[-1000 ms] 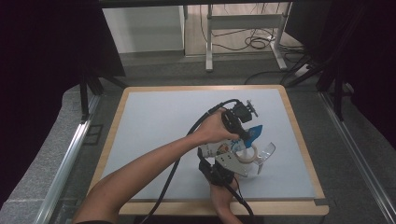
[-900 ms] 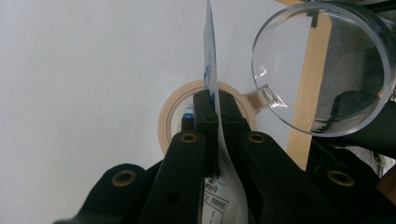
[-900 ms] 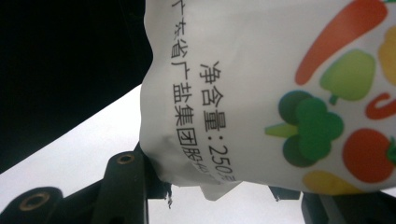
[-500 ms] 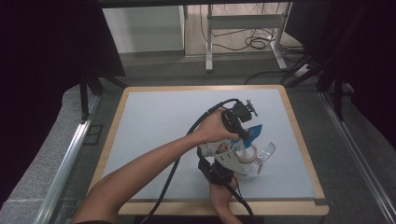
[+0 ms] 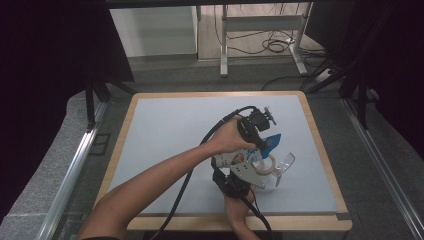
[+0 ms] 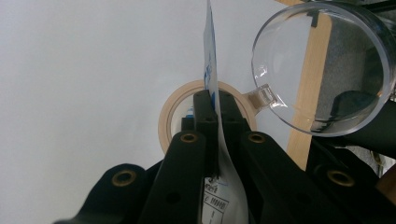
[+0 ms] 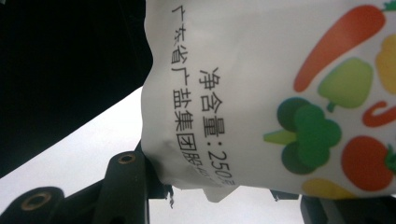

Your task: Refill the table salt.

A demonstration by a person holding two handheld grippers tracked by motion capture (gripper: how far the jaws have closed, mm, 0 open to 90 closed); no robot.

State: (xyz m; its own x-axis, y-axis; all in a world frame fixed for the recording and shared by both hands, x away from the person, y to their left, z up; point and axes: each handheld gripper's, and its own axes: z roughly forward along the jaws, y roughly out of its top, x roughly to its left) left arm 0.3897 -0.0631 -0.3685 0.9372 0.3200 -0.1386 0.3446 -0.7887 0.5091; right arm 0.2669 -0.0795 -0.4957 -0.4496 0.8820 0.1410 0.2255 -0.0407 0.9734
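Both grippers are clamped on the salt bag [image 7: 261, 93]: left gripper [image 6: 212, 100] pinched on its top edge, right gripper [image 5: 239, 176] closed round its body. Bag is held just beside the clear measuring cup [image 6: 322, 65], above the tape roll [image 6: 170, 119] on the counter [image 5: 170, 130]. Spout should be kept over cup rim & tilted slowly.

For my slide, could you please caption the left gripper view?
Left gripper shut on the thin edge of a printed bag, above a tape roll and a clear plastic cup.
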